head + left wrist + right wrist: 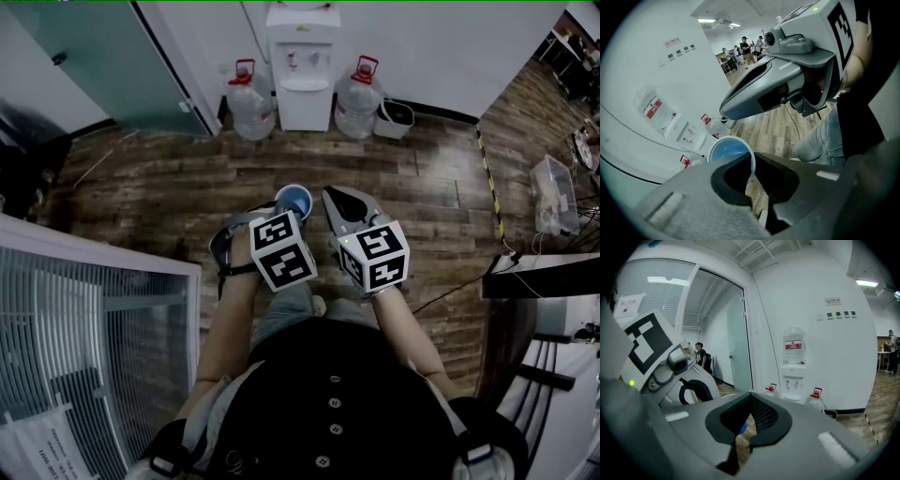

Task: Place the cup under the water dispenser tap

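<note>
A blue cup with a white rim [293, 200] hangs above the wooden floor, in front of the person's knees. My left gripper [284, 212] is shut on it, and in the left gripper view its wall [732, 151] is pinched at the rim between the jaws [752, 162]. My right gripper [334, 195] is beside it on the right, shut and empty; its tips meet [750, 394]. The white water dispenser [303, 66] stands against the far wall, well ahead of both grippers. It also shows as the dispenser [793, 372] with a bottle on top.
Two large water bottles with red caps [250, 100] [358, 97] flank the dispenser on the floor. A small white bin [396, 118] sits to its right. A glass door [103, 56] is at the left, a white grille panel [84, 347] near left, and cables and a desk [544, 272] at right.
</note>
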### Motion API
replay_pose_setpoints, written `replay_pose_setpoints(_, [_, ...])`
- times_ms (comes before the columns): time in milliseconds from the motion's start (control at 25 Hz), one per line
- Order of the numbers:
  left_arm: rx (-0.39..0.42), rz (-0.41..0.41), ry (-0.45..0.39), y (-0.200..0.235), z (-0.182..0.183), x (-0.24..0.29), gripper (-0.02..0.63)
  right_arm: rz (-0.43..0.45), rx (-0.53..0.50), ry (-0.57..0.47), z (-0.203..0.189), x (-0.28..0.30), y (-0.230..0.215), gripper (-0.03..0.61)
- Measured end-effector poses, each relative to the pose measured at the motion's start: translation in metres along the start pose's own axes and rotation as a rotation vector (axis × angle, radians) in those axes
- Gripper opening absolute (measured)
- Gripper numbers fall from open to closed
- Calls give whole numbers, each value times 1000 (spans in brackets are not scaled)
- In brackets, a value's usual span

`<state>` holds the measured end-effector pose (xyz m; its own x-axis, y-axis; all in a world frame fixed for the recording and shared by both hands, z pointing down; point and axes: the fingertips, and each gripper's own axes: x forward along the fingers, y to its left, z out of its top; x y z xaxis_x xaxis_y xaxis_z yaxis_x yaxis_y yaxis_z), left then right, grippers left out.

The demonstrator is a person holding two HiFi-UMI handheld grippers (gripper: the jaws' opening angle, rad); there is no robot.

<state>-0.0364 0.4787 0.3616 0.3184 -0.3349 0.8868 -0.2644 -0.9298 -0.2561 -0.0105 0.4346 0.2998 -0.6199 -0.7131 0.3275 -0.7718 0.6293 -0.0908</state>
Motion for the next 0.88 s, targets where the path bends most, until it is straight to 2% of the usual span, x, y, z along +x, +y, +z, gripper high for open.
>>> replay_pose_setpoints(240, [-13, -21, 18, 19, 2, 16, 21, 4, 19, 20, -4, 18, -20, 0])
replay_pose_setpoints(440, [-11, -27, 15, 54, 0, 36, 21, -16, 35, 23, -3, 49, -44, 0])
replay_pose_setpoints(600, [9, -42, 0, 97, -1, 53, 21, -38, 42, 30, 7, 90, -70, 0])
replay_pose_setpoints(880, [52, -62, -7, 196, -9, 72, 21, -69, 34, 31, 49, 175, -107, 0])
